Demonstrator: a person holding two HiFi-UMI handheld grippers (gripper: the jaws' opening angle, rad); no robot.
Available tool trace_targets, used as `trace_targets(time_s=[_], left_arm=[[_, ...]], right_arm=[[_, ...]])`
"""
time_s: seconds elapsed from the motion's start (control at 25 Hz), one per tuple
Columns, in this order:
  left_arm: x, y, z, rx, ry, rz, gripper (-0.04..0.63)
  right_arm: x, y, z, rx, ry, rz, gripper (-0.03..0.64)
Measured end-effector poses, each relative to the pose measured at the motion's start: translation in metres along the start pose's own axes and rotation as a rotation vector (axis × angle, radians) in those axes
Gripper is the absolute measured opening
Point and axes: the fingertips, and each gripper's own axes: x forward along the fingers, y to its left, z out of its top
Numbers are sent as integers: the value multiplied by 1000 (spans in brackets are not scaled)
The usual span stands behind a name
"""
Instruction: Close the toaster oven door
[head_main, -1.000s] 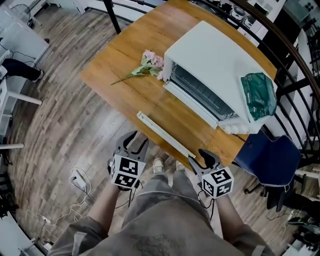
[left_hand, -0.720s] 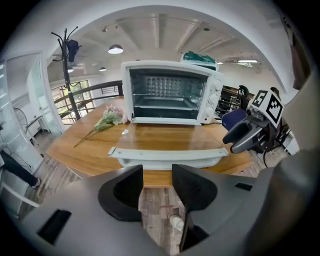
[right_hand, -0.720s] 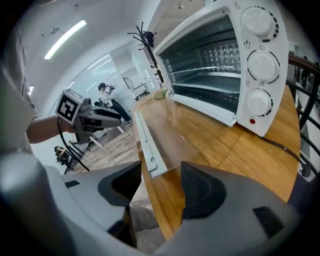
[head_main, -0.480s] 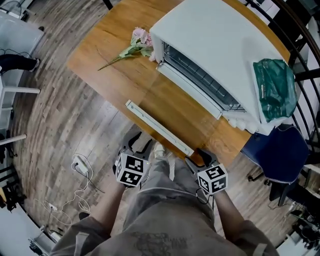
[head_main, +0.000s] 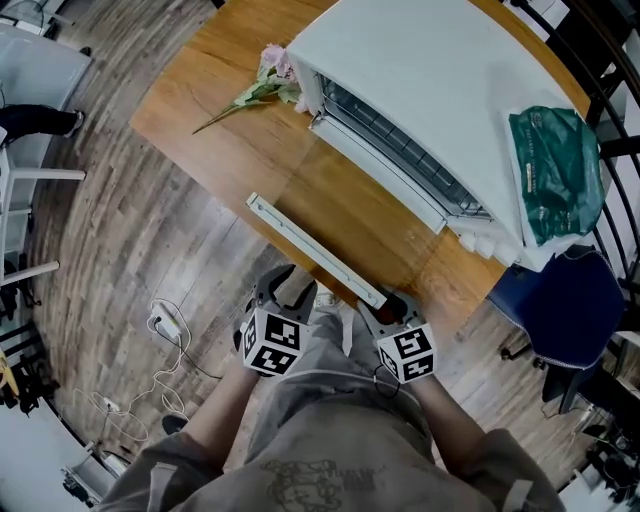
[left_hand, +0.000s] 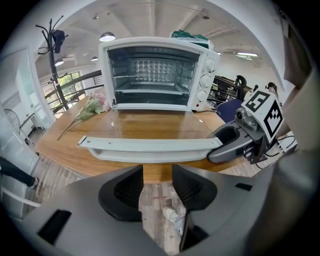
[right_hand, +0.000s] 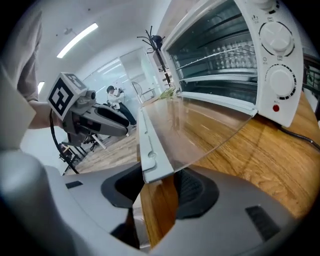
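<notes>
Item: white toaster oven (head_main: 430, 90) on wooden worktop (head_main: 200, 110), glass drop-down door (head_main: 315, 250) lying open.

Only the head view showed me the green bag (head_main: 555, 175) on top, and only the right gripper view the white dials (right_hand: 277, 37).

Against a second earlier, the claws had drawn closer together.

Left claw (left_hand: 157, 187): apart, empty.

Right claw (right_hand: 160, 187): apart, just been closing, door's corner over its gap, ungripped.

The toaster oven (head_main: 440, 80) is white, the table (head_main: 220, 120) brown wood, the flowers (head_main: 272, 62) pink, and what is maybe a bag (head_main: 555, 170) dark green.
</notes>
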Motion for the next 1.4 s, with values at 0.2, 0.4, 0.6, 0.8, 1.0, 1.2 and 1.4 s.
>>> trace_targets(time_s=[0.2, 0.4, 0.6, 0.8, 1.0, 1.2, 1.4], left_arm=[[-19, -6, 12, -21, -32, 6, 186], [-36, 0, 29, -15, -68, 54, 186], [-53, 6, 55, -6, -118, 92, 186], [-78, 11, 86, -15, -186, 110, 186], [-103, 11, 111, -33, -243, 116, 186], [-108, 7, 129, -35, -284, 117, 186], [-112, 5, 145, -23, -315, 114, 186]], right_arm=[[-16, 9, 16, 57, -123, 25, 153], [-41, 14, 47, 107, -235, 88, 143], [-61, 6, 80, 203, -306, 145, 141], [-82, 0, 113, 324, -348, 184, 124], [-111, -12, 149, 430, -426, 219, 123], [-129, -43, 183, 514, -516, 208, 137], [-142, -79, 216, 677, -609, 172, 146]])
